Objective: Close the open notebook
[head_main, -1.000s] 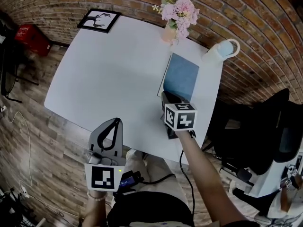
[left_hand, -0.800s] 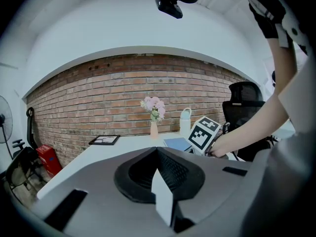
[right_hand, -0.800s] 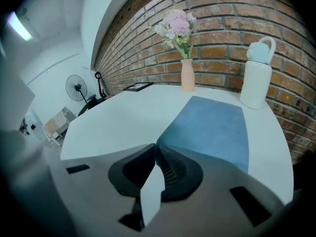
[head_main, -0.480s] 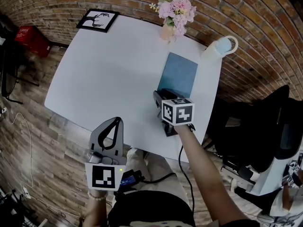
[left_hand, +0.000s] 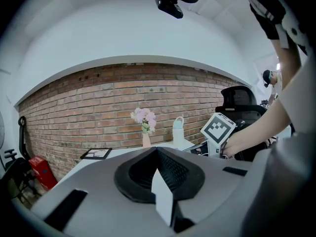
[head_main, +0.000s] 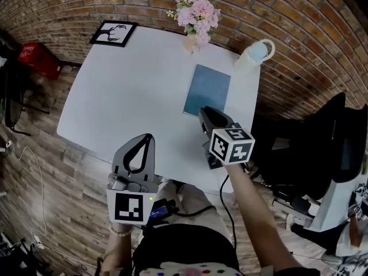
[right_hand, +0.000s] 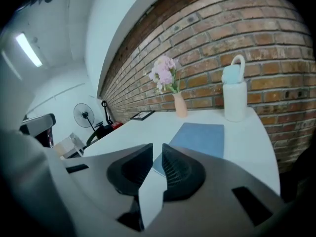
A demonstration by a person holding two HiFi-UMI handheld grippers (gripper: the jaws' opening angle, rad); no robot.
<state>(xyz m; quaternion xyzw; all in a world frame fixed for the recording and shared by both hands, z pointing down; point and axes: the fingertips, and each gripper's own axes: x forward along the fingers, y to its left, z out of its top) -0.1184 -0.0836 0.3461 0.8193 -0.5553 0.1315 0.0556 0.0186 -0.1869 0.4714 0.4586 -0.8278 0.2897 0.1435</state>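
**Item: notebook** [head_main: 207, 89]. Blue cover, lying flat and shut on the white bench [head_main: 115, 96]. It sits in the right half, nearer the far right corner than the near edge.
- Long axis: runs from the near edge toward the far edge along the brick wall, tilted slightly from square with the right edge.
- Far short end: points into the gap between the vase of pink flowers [head_main: 194, 17] and the pale handled bottle [head_main: 254, 53], well apart from both.
- Spine side: cannot be told.

**Item: right claw** [head_main: 207, 114]. Held above the bench just short of the notebook's near short end, clear of the cover. Its jaws have just been closing and stand slightly parted, with nothing between them.

**Item: left claw** [head_main: 140, 145]. Held off the near edge, clenched tip to tip on nothing.

**Item: framed picture** [head_main: 109, 33]. Far left corner, uninvolved.

**Step, as judged:** the closing looks done and this reads as the withdrawal.

**Next move, as judged:** little is called for. Keep both claws clear of the cover, and press only if the cover lifts.
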